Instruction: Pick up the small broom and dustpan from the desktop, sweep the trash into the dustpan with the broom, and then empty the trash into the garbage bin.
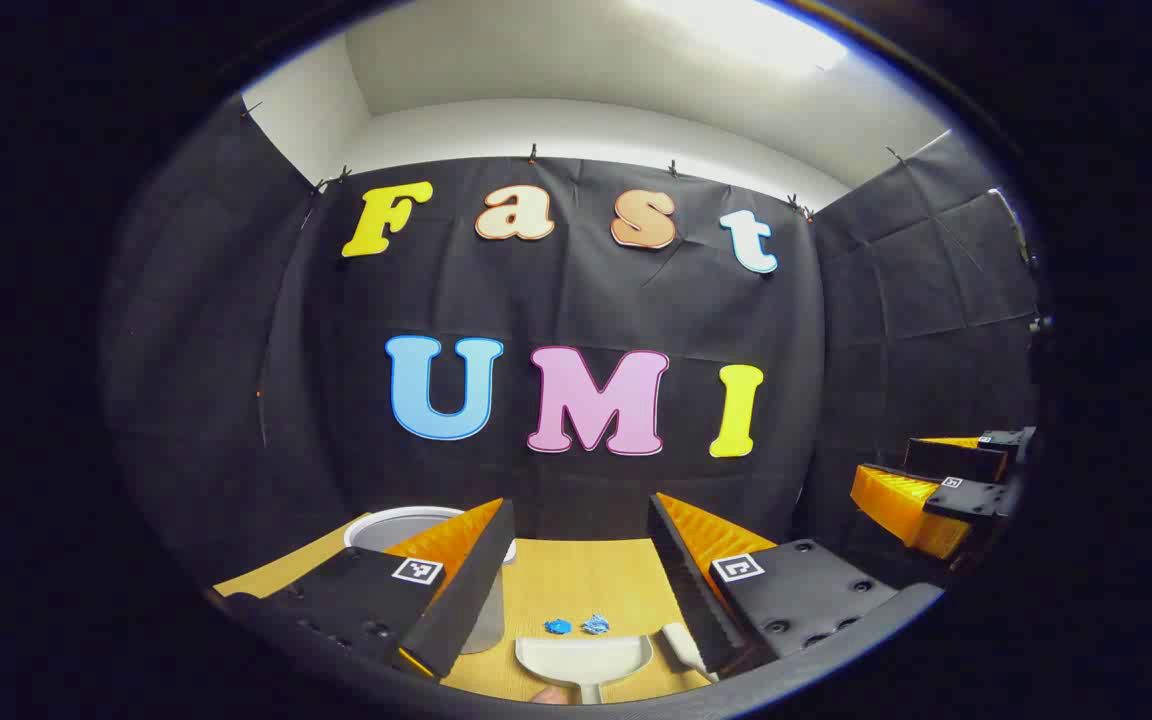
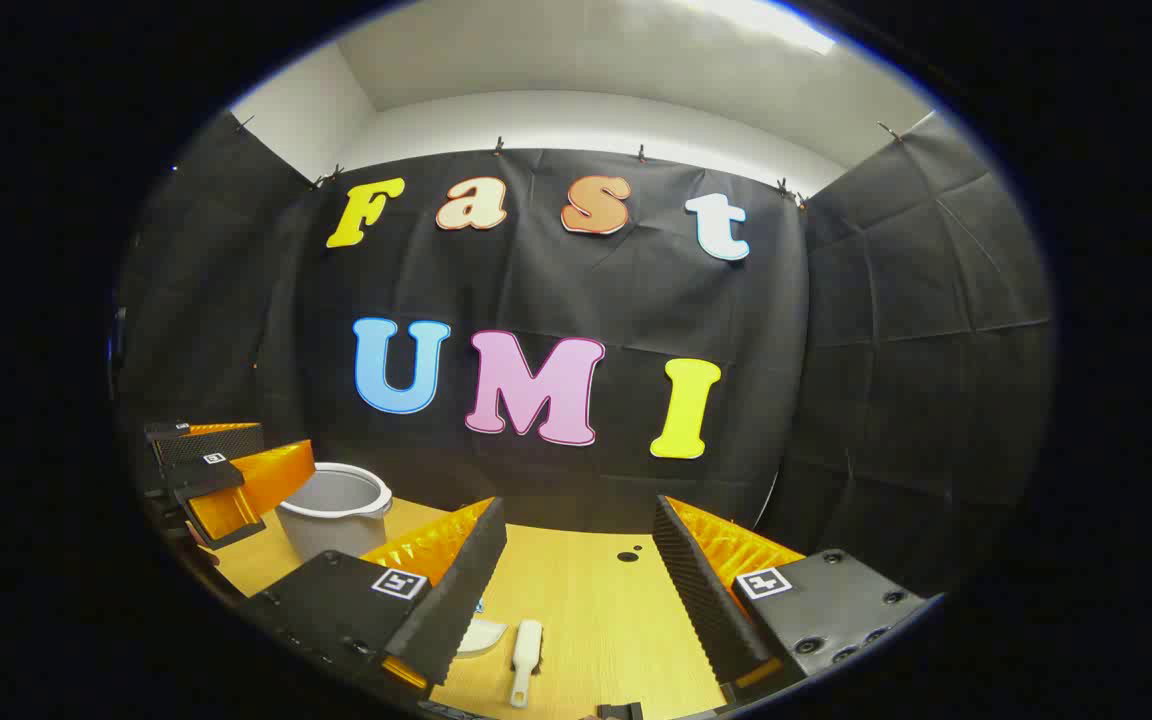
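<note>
In the left gripper view my left gripper stands open above the wooden desktop. Below it lies the white dustpan, with two blue scraps of trash just beyond its mouth. The small white broom peeks out beside the right finger. The grey garbage bin stands behind the left finger. At far right hangs the right gripper. In the right gripper view my right gripper is open over the broom, with the dustpan partly hidden by the left finger. The bin and left gripper are at left.
The desktop has a small dark hole near its far edge. Black cloth walls close in the booth behind and on both sides. Bare wood lies between the fingers in both views.
</note>
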`<state>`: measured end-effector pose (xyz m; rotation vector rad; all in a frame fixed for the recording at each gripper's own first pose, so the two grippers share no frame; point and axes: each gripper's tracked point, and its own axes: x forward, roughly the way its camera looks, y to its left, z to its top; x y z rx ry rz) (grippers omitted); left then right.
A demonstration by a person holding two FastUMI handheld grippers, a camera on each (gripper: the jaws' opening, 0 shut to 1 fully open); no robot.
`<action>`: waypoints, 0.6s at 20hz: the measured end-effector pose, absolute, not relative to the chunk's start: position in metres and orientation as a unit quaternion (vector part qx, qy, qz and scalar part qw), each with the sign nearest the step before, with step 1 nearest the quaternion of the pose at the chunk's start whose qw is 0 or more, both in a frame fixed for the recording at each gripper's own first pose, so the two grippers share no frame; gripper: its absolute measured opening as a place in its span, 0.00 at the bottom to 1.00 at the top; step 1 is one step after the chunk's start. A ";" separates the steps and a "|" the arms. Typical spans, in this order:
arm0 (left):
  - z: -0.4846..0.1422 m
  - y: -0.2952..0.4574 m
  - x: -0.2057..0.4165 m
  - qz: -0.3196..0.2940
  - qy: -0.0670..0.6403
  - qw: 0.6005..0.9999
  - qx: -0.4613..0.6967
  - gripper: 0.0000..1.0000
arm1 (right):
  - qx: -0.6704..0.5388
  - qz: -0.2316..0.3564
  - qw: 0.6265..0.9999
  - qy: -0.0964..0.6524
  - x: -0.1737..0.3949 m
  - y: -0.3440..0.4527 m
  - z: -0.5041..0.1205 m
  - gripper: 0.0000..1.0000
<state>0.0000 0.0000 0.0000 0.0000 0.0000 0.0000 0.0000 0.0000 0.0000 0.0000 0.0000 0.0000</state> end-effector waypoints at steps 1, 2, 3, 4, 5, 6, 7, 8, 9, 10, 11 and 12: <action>-0.001 0.000 -0.001 -0.001 0.002 1.000 0.001 0.80 | -0.001 -0.002 1.000 0.001 0.001 -0.001 -0.001 0.96; -0.002 0.001 -0.001 -0.001 0.003 1.000 0.001 0.81 | -0.003 -0.005 1.000 0.003 0.001 -0.002 -0.002 0.96; -0.001 0.001 -0.002 -0.001 0.003 1.000 0.001 0.80 | -0.003 -0.006 1.000 0.002 0.001 -0.003 -0.001 0.96; 0.000 0.001 -0.002 0.000 0.001 1.000 0.001 0.80 | -0.002 -0.007 1.000 0.001 0.001 -0.003 -0.001 0.93; 0.002 0.002 -0.002 0.000 0.000 1.000 0.002 0.80 | 0.000 -0.007 1.000 0.001 0.000 -0.003 -0.001 0.93; 0.003 0.003 -0.002 0.002 -0.002 1.000 0.003 0.80 | 0.001 -0.007 1.000 0.001 0.000 -0.001 -0.001 0.93; 0.002 0.003 -0.004 0.001 -0.003 1.000 0.005 0.80 | 0.001 -0.006 1.000 0.003 0.000 0.000 -0.002 0.93; 0.003 0.004 -0.004 0.001 -0.003 1.000 0.006 0.80 | 0.002 -0.006 1.000 0.004 0.000 0.001 -0.003 0.93; 0.003 0.005 -0.005 0.002 -0.003 1.000 0.007 0.80 | 0.002 -0.005 1.000 0.005 0.000 0.002 -0.004 0.93; 0.002 0.005 -0.006 0.003 -0.003 1.000 0.007 0.80 | 0.003 -0.004 1.000 0.005 -0.002 0.004 -0.004 0.93; 0.001 0.007 -0.007 0.004 -0.002 1.000 0.006 0.80 | 0.002 -0.003 1.000 0.004 -0.002 0.005 -0.004 0.93; 0.000 0.007 -0.008 0.005 -0.002 1.000 0.004 0.80 | 0.001 -0.003 1.000 0.004 -0.002 0.005 -0.003 0.93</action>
